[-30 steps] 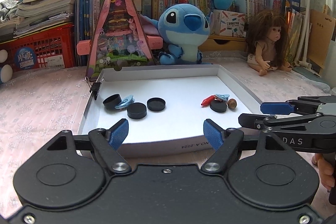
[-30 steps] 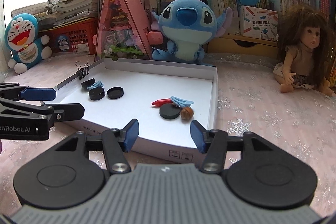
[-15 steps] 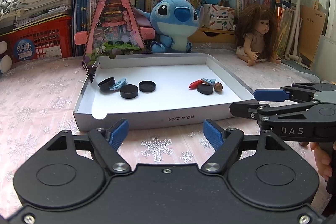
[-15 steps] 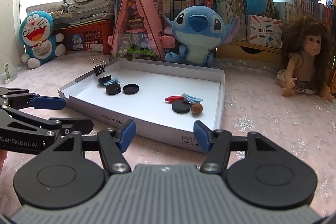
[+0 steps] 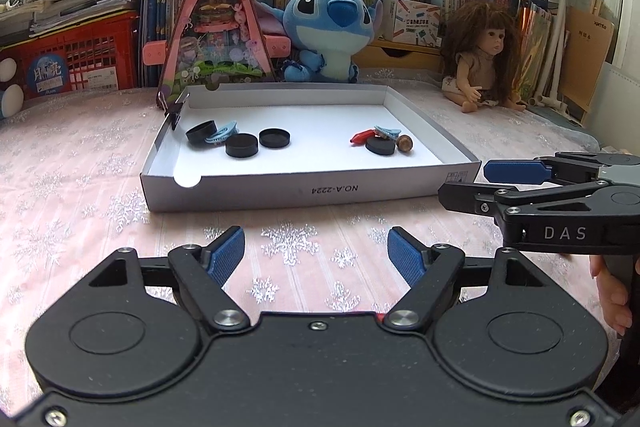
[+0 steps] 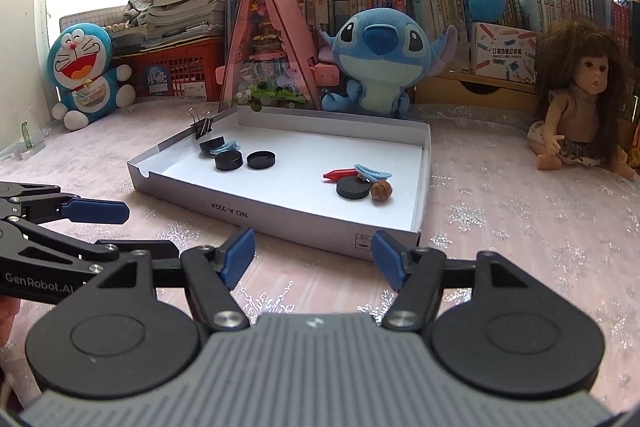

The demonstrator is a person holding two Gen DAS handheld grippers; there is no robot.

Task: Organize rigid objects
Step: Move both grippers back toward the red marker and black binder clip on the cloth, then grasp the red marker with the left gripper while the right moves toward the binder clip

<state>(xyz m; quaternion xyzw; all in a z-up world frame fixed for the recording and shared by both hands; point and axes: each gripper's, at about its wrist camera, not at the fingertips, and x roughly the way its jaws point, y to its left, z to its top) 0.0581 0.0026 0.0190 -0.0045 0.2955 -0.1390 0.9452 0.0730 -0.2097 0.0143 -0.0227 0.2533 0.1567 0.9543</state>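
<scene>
A shallow white box lid (image 5: 312, 189) (image 6: 280, 217) lies on the pink cloth. At its left are three black caps (image 5: 241, 144) (image 6: 229, 160) and a light blue hair clip (image 5: 222, 133). At its right are a red piece (image 5: 360, 136) (image 6: 335, 174), a blue clip (image 6: 372, 172), a black cap (image 5: 380, 146) (image 6: 352, 188) and a brown nut (image 5: 405, 143) (image 6: 381, 191). My left gripper (image 5: 316, 259) is open and empty, in front of the lid. My right gripper (image 6: 314, 259) is open and empty, near the lid's front right corner.
A black binder clip (image 6: 202, 125) grips the lid's left wall. Behind stand a pink triangular toy house (image 5: 216, 23), a blue plush (image 5: 332, 31), a doll (image 5: 480, 59), red crates (image 5: 76, 59) and books. A Doraemon plush (image 6: 86, 73) sits far left.
Both grippers have drawn back from the lid toward me, so the lid looks farther and more cloth shows in front. Both stay open. The objects in the lid have not moved.
</scene>
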